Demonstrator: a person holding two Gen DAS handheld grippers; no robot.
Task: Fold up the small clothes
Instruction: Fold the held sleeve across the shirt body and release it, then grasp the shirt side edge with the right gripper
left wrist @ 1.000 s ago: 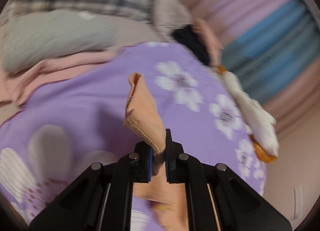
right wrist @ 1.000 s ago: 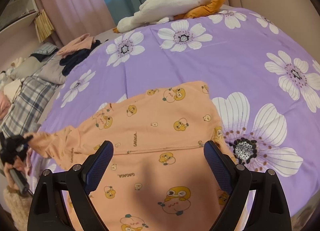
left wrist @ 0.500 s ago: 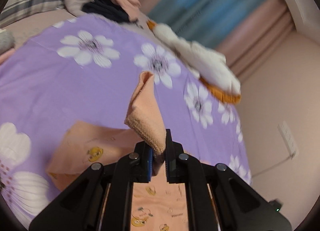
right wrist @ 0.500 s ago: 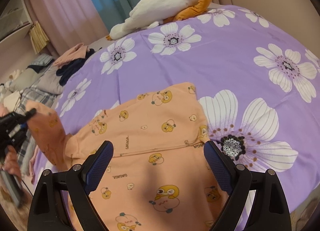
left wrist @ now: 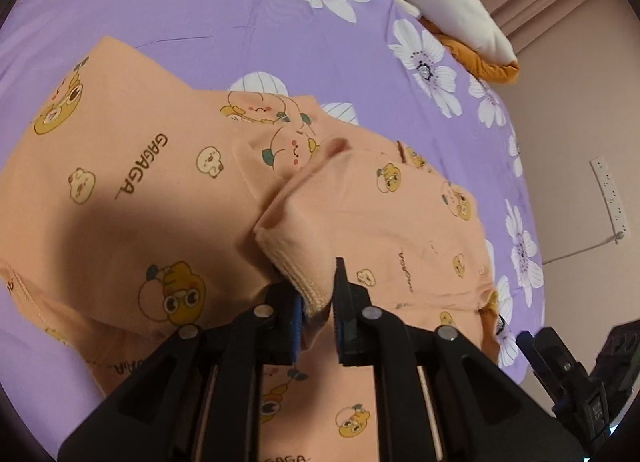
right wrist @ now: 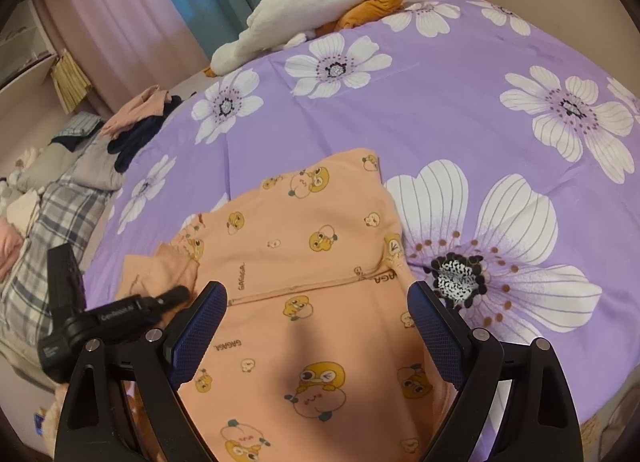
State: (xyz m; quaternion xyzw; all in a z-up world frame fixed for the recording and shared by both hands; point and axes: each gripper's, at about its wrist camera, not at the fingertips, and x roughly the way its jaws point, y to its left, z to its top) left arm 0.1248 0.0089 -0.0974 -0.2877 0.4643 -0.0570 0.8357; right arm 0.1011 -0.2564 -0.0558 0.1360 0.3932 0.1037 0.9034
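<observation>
Peach child's top [right wrist: 304,262], printed with cartoon ducks and the word "GAGAGA", lay flat on the purple flowered bedspread [right wrist: 460,110], long axis running away from both tongs. Left tongs [left wrist: 318,312] were nearer, jaws opening with the sleeve cuff [left wrist: 300,262] between them, folded over the body. Right tongs [right wrist: 316,326] hovered wide open, empty.

left wrist view: mounted behind its own gripper's fingers, angled steeply down, very near the peach garment [left wrist: 168,198] on the purple floral bedspread [left wrist: 248,6] — wall to the right. right wrist view: set further back, angled down, facing the curtains [right wrist: 168,10]. shared ground — garment, bedspread, white-and-orange plush [right wrist: 320,2]; each view catches the other gripper at its edge.
</observation>
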